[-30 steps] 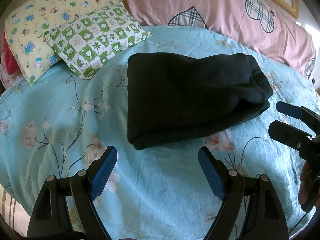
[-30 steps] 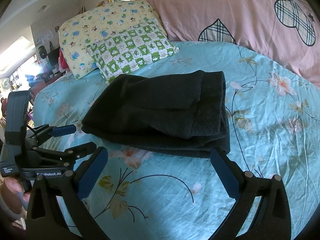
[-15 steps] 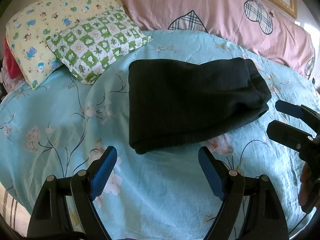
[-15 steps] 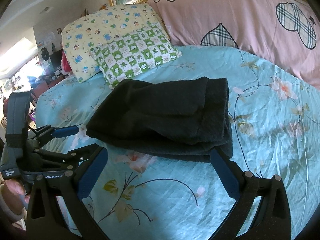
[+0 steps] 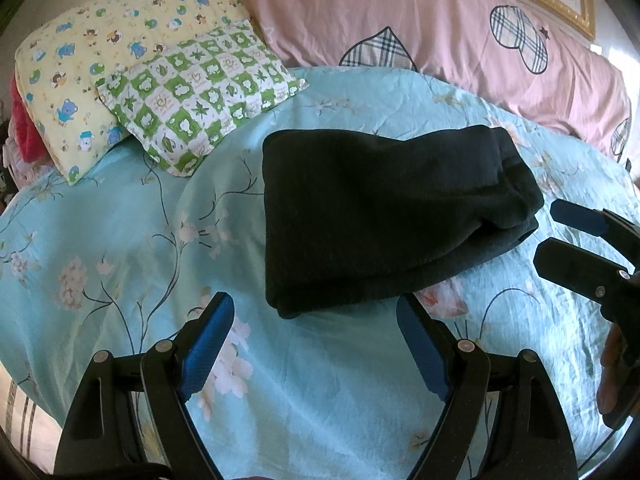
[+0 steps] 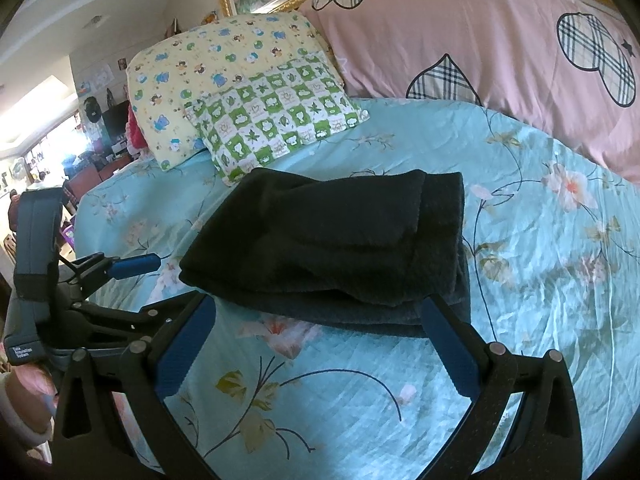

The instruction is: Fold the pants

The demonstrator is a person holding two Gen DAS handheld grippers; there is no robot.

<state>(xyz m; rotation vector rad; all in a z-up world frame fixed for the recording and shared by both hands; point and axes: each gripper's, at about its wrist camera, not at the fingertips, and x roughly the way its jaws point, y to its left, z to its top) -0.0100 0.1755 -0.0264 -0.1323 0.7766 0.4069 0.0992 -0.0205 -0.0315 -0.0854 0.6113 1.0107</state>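
The black pants (image 5: 380, 216) lie folded into a thick rectangle on the turquoise floral bed sheet (image 5: 120, 240); they also show in the right wrist view (image 6: 344, 252). My left gripper (image 5: 316, 312) is open and empty, hovering just in front of the bundle's near left corner. My right gripper (image 6: 316, 312) is open and empty, just in front of the bundle's near edge. The right gripper also shows at the right edge of the left wrist view (image 5: 560, 232). The left gripper shows at the left of the right wrist view (image 6: 132, 276).
A green checked pillow (image 5: 200, 96) and a yellow cartoon pillow (image 5: 88, 68) lie at the back left. A long pink pillow (image 5: 440, 36) runs along the headboard. The bed's near left edge (image 5: 24, 412) drops off to a striped cloth.
Both grippers have drawn back and up slightly from the folded pants, which sit lower and farther in both views. The pants have not moved on the sheet.
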